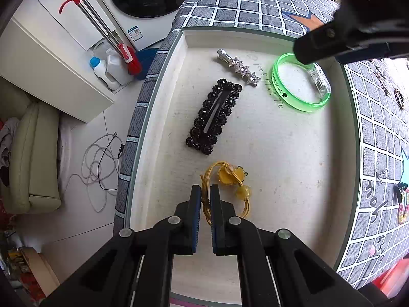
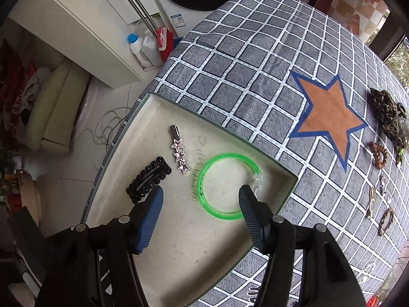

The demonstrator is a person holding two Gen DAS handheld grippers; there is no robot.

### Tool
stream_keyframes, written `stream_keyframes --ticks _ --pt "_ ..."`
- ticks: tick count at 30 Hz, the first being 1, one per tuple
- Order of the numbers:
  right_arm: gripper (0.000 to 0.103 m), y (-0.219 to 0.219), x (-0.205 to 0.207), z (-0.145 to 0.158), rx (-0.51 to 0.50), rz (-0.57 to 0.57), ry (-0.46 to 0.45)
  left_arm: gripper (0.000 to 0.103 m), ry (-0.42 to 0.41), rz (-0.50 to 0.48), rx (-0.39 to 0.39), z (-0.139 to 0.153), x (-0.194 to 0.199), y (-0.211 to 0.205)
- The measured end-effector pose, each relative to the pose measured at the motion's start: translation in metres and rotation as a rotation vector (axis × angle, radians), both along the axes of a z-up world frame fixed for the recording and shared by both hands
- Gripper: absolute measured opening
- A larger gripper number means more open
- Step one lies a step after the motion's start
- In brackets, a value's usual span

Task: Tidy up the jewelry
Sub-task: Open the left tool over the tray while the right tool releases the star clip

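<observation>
A shallow white box [image 1: 163, 97] [image 2: 286, 194] lies on the checked tablecloth. Inside it are a black beaded hair clip [image 1: 214, 116] [image 2: 149, 179], a silver star clip [image 1: 239, 67] [image 2: 179, 151] and a green bangle [image 1: 299, 105] [image 2: 204, 199]. My left gripper [image 1: 205, 197] is shut on the cord of a yellow hair tie [image 1: 230, 181] with yellow beads, low over the box floor. My right gripper [image 2: 202, 195] stands open above the green bangle, nothing between its fingers; its black body shows at the top right of the left wrist view.
More hair pieces lie on the cloth to the right: a leopard-print scrunchie [image 2: 388, 112], a brown coil tie [image 2: 378, 153] and several small clips [image 2: 373, 202]. The table edge drops to a tiled floor with cables [image 1: 99, 163], bottles [image 1: 102, 71] and a cabinet on the left.
</observation>
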State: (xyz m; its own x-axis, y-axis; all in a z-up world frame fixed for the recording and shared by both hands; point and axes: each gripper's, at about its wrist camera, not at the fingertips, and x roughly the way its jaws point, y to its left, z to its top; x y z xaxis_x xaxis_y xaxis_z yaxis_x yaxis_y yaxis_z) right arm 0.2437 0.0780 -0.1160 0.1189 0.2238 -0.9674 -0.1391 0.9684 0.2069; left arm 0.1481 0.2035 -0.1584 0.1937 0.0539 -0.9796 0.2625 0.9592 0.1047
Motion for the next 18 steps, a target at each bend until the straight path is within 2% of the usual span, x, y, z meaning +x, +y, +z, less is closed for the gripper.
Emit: stream_keyframes --ticks 8,9,10,11,12,18 --pt "0.065 -0.053 -0.046 0.01 0.011 -0.111 0.025 0.013 -0.004 -0.08 0.013 0.007 -0.003 -0.018" --pt "0.065 -0.057 -0.05 0.009 0.009 -0.12 0.028 0.018 -0.003 -0.082 0.01 0.008 -0.003 -0.02" --pt "0.065 -0.062 -0.054 0.008 0.008 -0.128 0.032 0.034 -0.003 -0.082 0.005 0.01 -0.002 -0.022" --pt "0.065 -0.066 -0.058 0.008 0.007 -0.135 0.036 0.091 -0.006 -0.074 0.005 0.012 -0.001 -0.023" --pt "0.065 -0.071 -0.063 0.007 0.007 -0.143 0.04 0.103 -0.033 -0.058 0.015 0.016 -0.001 -0.023" --pt "0.065 -0.098 -0.079 0.005 -0.001 -0.187 0.057 0.103 -0.045 -0.046 0.02 0.033 0.006 -0.032"
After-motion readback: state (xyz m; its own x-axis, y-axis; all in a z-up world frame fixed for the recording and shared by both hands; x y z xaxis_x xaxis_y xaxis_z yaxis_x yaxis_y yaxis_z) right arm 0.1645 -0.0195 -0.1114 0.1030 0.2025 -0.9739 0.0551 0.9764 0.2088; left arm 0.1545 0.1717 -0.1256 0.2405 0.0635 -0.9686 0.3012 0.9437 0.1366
